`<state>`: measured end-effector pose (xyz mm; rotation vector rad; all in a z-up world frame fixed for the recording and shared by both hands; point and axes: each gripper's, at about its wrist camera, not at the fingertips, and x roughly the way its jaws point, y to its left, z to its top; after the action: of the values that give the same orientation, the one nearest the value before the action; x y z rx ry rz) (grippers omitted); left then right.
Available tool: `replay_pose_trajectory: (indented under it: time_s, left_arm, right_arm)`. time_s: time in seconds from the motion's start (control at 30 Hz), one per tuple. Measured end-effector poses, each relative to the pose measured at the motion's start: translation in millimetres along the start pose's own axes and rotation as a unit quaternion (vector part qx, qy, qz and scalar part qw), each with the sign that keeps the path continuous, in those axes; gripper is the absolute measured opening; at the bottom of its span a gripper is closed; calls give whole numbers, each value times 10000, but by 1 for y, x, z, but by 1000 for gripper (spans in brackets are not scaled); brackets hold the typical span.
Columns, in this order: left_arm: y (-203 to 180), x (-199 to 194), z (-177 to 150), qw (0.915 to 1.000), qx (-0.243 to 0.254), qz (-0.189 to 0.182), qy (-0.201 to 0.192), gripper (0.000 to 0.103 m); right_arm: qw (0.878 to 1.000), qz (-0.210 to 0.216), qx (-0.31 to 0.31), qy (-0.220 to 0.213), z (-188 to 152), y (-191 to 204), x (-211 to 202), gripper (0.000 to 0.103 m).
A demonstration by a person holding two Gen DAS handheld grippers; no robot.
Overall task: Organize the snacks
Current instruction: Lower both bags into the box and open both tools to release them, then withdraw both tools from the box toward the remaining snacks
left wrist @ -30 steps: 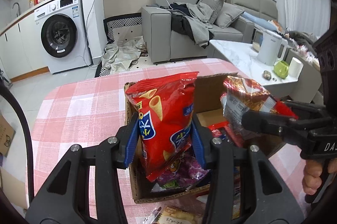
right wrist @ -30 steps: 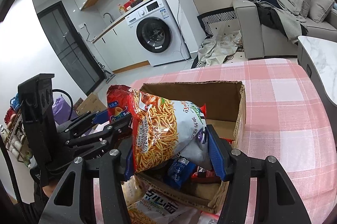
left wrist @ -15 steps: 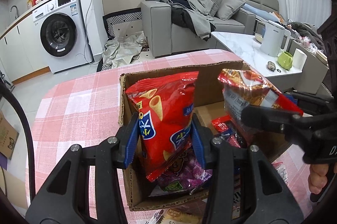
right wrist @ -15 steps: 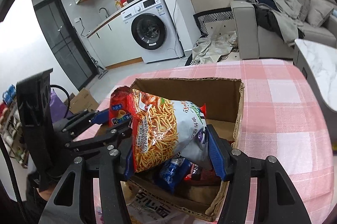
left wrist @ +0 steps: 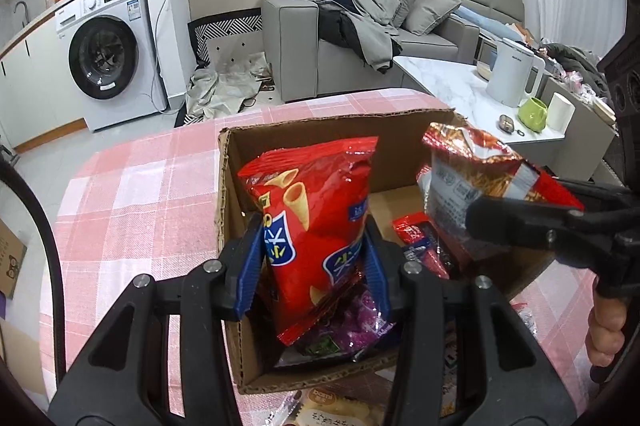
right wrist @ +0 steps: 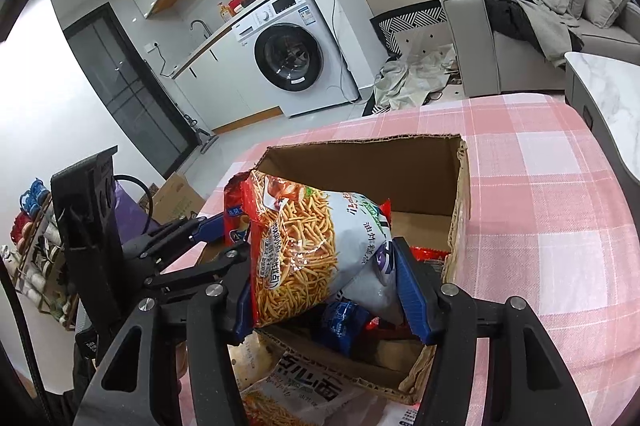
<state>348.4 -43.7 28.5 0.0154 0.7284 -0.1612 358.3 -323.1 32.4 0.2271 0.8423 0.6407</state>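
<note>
A cardboard box [left wrist: 340, 123] [right wrist: 462, 185] stands open on the pink checked tablecloth [left wrist: 132, 193]. My left gripper [left wrist: 314, 268] is shut on a red bag of cone-shaped corn snacks [left wrist: 316, 209], held upright over the box's left half. My right gripper [right wrist: 328, 290] is shut on a white and red bag of thin fried sticks [right wrist: 316, 238] [left wrist: 476, 185], held over the box's near side. Inside the box lie a purple bag [left wrist: 352, 322], a red packet [left wrist: 420, 242] and a blue packet [right wrist: 342, 320].
More snack bags lie on the table in front of the box [right wrist: 304, 386] [left wrist: 340, 406]. Beyond the table are a washing machine [left wrist: 108, 53], a grey sofa [left wrist: 360, 25] and a marble side table with a kettle [left wrist: 512, 73]. A hand [left wrist: 606, 322] holds the right gripper's handle.
Both bags stay gripped. The box has come into fuller view beneath them, its far wall now showing in both views; the hands have barely moved.
</note>
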Motion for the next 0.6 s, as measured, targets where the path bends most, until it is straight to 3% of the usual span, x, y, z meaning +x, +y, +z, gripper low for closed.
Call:
replay_pose_trajectory:
  time_s: [0.2,0.53,0.6]
  left_arm:
    - [7,-7,-1,9993,-241,-263,63,43]
    - [10,-25,-5,9997,-216,-104,-37,43]
    - [10,-28,-6,9998,-195,-72,-41,54]
  right_arm:
    - [9999,29,144,-9,-1,0,-3,60]
    - [9995,-106,-81,-301,-5,7,-18,59]
    - [9995,-145,-132,-258,-6,9,-20,60]
